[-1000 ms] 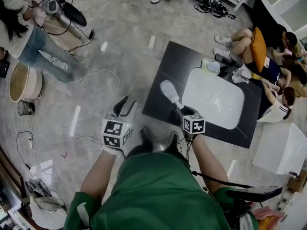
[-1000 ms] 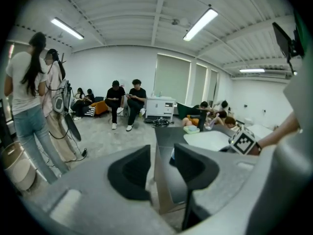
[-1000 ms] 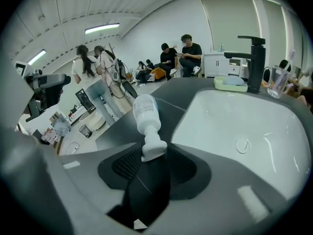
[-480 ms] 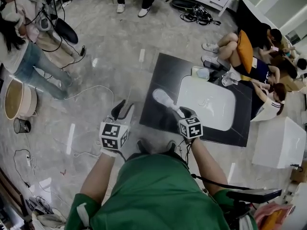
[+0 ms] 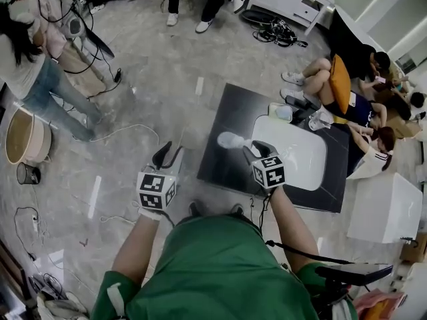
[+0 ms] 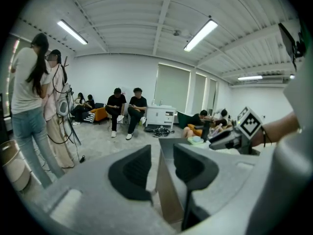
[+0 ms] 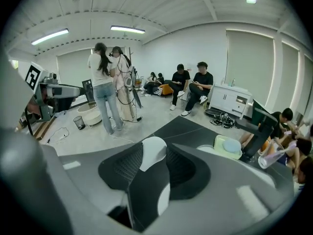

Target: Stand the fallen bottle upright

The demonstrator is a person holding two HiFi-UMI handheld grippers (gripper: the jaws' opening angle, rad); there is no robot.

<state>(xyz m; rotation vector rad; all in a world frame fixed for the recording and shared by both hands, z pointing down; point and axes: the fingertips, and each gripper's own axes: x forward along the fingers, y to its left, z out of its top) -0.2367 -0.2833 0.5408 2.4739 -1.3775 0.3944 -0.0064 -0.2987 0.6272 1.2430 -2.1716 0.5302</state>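
Clamping my right claw point(image 5: 257, 151) on the bottle point(image 5: 231, 141), tilted sideways over the dark table point(image 5: 230, 109), I am judging 1 slow wrist roll, base down, best before lowering; left claw point(image 5: 169, 156) is closing, empty.

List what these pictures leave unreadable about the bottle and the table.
- White plastic bottle: gripped end hidden by the right gripper in the head view; right gripper view shows only a strip between the pads.
- Pale green container on the black table: too small in both views to identify.
- Any print on the bottle: too small and blurred.
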